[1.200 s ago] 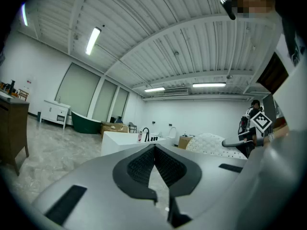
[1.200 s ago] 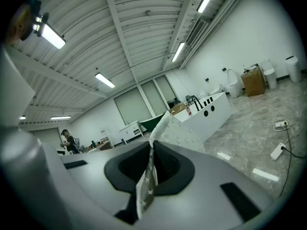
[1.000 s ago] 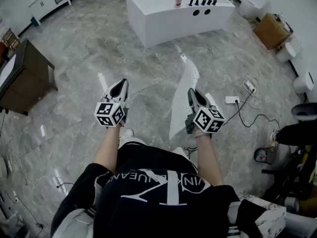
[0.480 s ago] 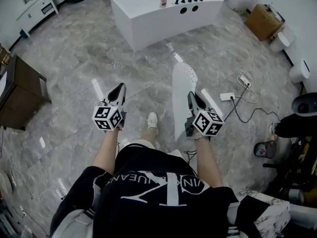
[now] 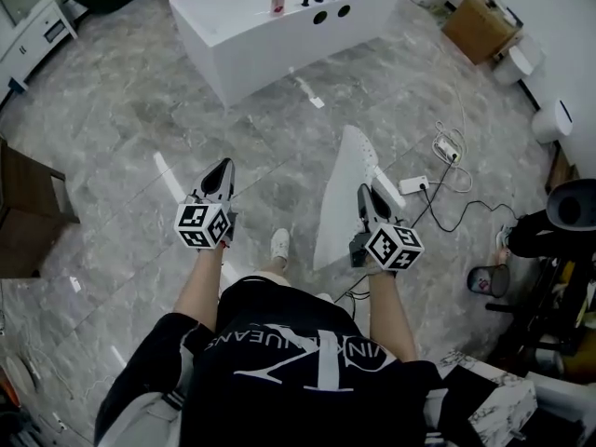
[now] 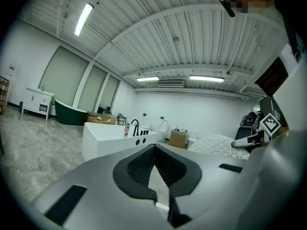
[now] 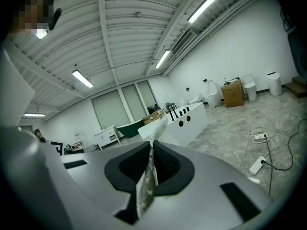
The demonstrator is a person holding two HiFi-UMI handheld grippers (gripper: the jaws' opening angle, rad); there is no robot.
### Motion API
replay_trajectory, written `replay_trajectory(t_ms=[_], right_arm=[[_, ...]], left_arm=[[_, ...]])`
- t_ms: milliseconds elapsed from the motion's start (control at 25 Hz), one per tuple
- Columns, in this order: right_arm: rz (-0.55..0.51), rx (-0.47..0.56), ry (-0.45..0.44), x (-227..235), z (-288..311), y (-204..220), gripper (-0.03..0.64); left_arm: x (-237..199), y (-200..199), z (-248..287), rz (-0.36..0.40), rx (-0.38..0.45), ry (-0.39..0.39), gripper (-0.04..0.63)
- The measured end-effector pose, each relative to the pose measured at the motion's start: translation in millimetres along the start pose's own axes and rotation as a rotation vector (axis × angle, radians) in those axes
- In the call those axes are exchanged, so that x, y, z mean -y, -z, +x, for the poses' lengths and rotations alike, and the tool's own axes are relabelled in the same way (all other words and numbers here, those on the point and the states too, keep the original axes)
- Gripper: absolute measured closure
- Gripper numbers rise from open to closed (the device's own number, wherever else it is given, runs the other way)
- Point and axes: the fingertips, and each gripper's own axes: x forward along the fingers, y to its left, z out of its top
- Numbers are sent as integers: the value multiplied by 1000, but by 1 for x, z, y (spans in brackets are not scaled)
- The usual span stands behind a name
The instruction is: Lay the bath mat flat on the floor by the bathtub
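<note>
**One edge pinched, mat on its side, short of the tub**

Head view: we see the bath mat [image 5: 343, 189] standing out ahead of the right gripper [image 5: 365, 194], turned on edge above the floor [image 5: 121, 138], none of it laid down. The bathtub [image 5: 279, 35] is well ahead of us. The left gripper [image 5: 222, 170] is held level with the right one, well apart from the mat. A power strip [image 5: 414, 184] and its cable lie on the floor just right of the mat.

Left gripper view: the jaws are pressed together at their tips with nothing between them. The mat's white, dotted face shows off to the right.

Right gripper view: the jaws pinch the mat's thin near edge, and the sheet runs up and forward between them toward the tub.

Our reading of how it handles: it juts forward from a single pinch with little sag, so we take it for light and fairly springy, a rubbery sheet and not limp cloth. One hold leaves it free to twist. We would take a second hold with the left gripper on the same near edge, further along, to turn it flat. The thin rim suits a pinch best.
</note>
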Motion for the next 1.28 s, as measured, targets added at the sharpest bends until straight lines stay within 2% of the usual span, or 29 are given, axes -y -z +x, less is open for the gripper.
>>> replay_trajectory(t_ms=[320, 640, 960, 1280], right_arm=[[50, 54, 77, 53, 78, -55, 581], [64, 122, 130, 100, 145, -109, 581], [95, 181, 134, 129, 200, -157, 581], [88, 161, 107, 151, 265, -178, 581]], left_arm=[[-15, -21, 120, 15, -34, 65, 581], [-33, -32, 213, 13, -38, 113, 581], [-37, -40, 268, 22, -46, 139, 581], [-59, -34, 304, 15, -76, 94, 581]])
